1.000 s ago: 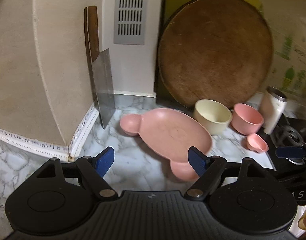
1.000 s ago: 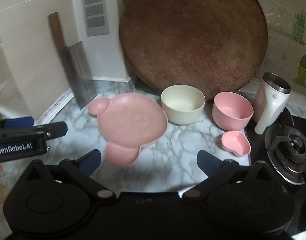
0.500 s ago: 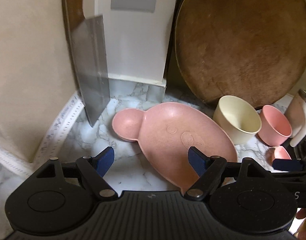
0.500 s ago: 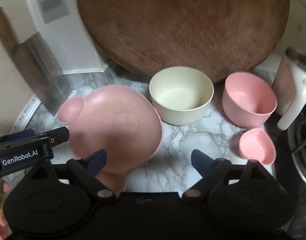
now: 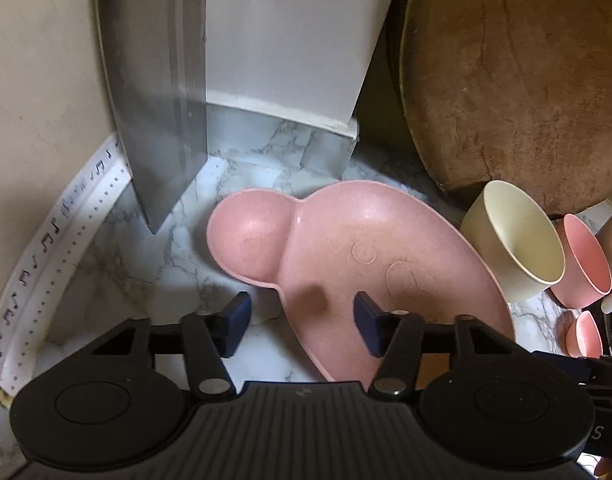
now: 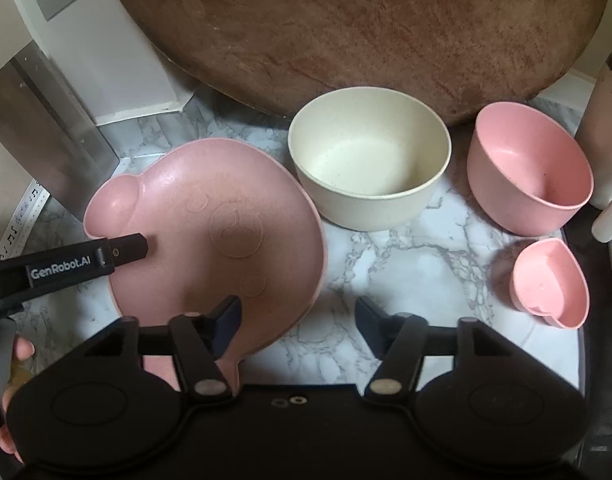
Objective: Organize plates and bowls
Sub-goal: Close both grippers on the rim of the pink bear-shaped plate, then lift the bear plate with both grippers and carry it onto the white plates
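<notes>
Left wrist view: left gripper point(image 5: 302, 322) pitched steeply down over the near rim of the pink bear-shaped plate point(image 5: 345, 264), jaws closing, the rim running between the two blue pads but not yet pinched. Just ahead and left of the pads, the plate's round ear lobe on the marble counter point(image 5: 154, 264); further ahead on the left, a cleaver blade point(image 5: 162, 92) propped against the wall. Ahead on the right, a cream bowl point(image 5: 513, 240), then a pink bowl point(image 5: 585, 264), with a round wooden chopping board point(image 5: 517, 80) leaning behind them. Probably lined up this way to take the plate by its edge, the only part thin enough to pinch.

Right wrist view: right gripper point(image 6: 298, 322) also pointing down, jaws closing, straddling the plate's right edge, left pad over the pink surface, right pad over bare marble; no contact visible. Off to the left, the left gripper's finger lying across the plate. Ahead, the cream bowl point(image 6: 369, 160); ahead right, the pink bowl point(image 6: 529, 172); right, a small pink heart-shaped dish point(image 6: 549, 284).

Against a second ago: both tools lower and nearer, plate filling far more of each view, jaws noticeably narrower, cleaver handle out of sight. Dishes unmoved.
</notes>
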The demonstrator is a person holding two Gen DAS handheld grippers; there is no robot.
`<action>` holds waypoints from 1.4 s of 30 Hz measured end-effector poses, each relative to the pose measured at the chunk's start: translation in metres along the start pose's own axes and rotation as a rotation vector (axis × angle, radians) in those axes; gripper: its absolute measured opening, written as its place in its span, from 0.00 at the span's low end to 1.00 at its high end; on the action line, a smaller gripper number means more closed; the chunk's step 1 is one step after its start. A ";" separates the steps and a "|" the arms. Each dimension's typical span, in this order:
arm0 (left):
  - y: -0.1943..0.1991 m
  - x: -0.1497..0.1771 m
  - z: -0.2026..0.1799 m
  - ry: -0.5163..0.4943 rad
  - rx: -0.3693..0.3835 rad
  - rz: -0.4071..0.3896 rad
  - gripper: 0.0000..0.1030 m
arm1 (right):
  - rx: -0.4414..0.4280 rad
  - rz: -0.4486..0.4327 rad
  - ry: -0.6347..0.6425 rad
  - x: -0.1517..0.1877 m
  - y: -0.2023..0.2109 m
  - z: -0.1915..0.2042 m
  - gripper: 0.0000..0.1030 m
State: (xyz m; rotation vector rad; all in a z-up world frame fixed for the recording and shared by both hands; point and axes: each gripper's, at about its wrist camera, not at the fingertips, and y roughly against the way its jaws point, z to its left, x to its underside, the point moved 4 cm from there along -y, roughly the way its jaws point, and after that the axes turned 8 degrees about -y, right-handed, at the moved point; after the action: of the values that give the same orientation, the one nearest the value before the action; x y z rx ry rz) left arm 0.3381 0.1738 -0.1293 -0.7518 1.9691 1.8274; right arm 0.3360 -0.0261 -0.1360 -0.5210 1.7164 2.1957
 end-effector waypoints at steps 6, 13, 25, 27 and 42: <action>-0.008 0.002 0.004 0.035 0.037 0.027 0.30 | 0.001 -0.002 -0.010 -0.003 -0.003 -0.002 0.42; -0.010 0.003 0.006 0.025 0.027 0.031 0.16 | -0.006 0.006 -0.008 -0.002 -0.005 -0.002 0.19; 0.001 0.009 0.006 -0.002 0.002 0.022 0.12 | -0.001 -0.024 0.030 0.001 0.004 0.004 0.16; 0.006 0.010 0.006 -0.006 0.000 0.018 0.12 | -0.008 -0.025 0.030 0.001 0.008 0.003 0.16; 0.061 0.028 -0.001 -0.022 0.008 -0.029 0.12 | -0.030 -0.057 0.051 0.023 0.057 0.006 0.16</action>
State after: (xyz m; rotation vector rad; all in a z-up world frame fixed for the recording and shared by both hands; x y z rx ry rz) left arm 0.2793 0.1701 -0.0969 -0.7504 1.9405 1.8027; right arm 0.2892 -0.0339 -0.0965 -0.6310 1.6755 2.1895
